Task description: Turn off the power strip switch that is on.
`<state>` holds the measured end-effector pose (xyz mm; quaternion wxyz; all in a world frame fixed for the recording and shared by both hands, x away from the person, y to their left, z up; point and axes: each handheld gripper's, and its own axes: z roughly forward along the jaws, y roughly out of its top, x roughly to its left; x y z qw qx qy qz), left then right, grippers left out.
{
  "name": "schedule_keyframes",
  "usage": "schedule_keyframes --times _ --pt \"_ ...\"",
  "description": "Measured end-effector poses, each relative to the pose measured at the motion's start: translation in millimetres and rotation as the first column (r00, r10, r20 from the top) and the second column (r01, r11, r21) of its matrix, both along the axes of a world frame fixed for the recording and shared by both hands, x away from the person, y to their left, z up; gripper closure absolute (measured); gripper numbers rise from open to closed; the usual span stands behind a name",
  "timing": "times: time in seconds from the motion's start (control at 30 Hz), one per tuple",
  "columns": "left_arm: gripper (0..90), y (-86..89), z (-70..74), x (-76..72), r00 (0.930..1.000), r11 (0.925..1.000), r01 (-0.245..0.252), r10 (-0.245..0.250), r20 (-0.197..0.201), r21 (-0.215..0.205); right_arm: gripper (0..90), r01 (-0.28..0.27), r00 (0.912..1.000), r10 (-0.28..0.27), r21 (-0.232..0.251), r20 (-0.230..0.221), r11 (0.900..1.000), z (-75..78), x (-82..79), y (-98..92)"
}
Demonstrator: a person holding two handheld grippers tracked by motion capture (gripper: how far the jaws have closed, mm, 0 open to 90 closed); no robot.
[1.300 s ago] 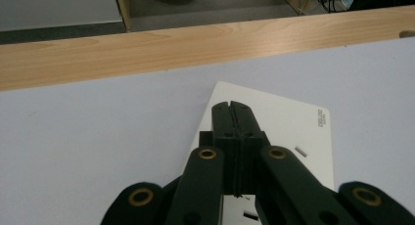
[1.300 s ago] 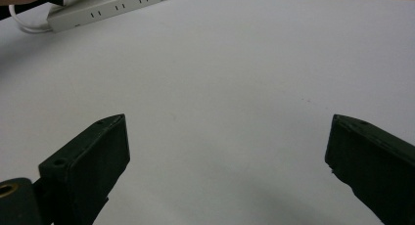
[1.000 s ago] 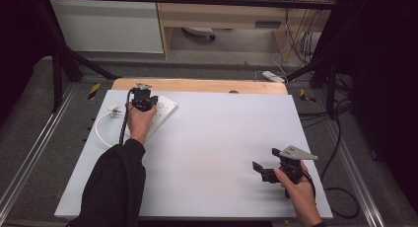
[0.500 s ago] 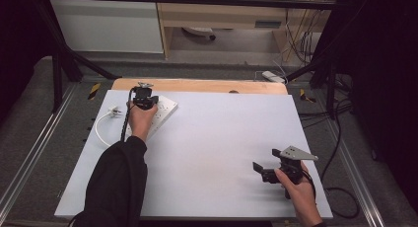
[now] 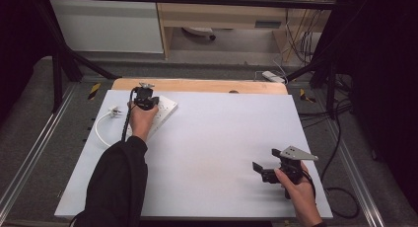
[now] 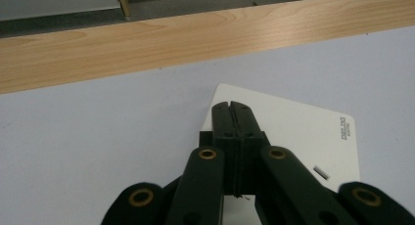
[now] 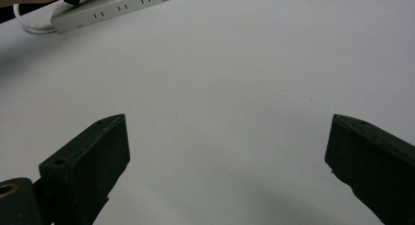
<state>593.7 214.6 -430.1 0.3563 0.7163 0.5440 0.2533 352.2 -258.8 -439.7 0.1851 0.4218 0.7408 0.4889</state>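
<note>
Two claws, left claw (image 5: 146,95) over one power strip (image 6: 313,132).

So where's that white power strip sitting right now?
In the high view the power strip lies at the far left of the white table, near the wooden edge, under the left gripper, its white cable looping leftward.
</note>
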Motion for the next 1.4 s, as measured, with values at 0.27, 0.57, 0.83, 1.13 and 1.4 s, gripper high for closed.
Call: schedule_keyframes --times 0.27,0.57,0.83,1.13,1.4 --pt "90.0 -1.5 1.5 2.0 0.9999 0.9998 0.012 -0.012 -0.011 0.015 3.2 0.002 1.0 -0.002 0.001 -0.001 1.0 -0.1 0.2 -0.7" --pt "90.0 -2.6 2.7 3.3 0.9996 0.9994 0.019 -0.019 -0.022 0.028 3.3 0.003 1.0 -0.003 0.0 -0.004 1.0 -0.1 0.1 -1.0" --pt "90.0 -8.6 2.5 5.9 0.9977 0.9989 0.044 -0.043 -0.053 0.014 3.3 0.003 1.0 -0.003 -0.004 -0.003 1.0 -0.4 0.4 -1.2" --pt "90.0 -11.9 5.5 3.0 0.9992 0.999 0.036 -0.036 -0.016 0.027 3.2 0.007 1.0 -0.007 0.004 0.001 1.0 0.4 0.0 -2.2" --pt "90.0 -4.2 8.9 1.9 0.9997 0.9996 0.024 -0.024 0.003 0.016 3.2 0.005 1.0 -0.005 0.001 0.003 1.0 0.4 0.2 -1.9"
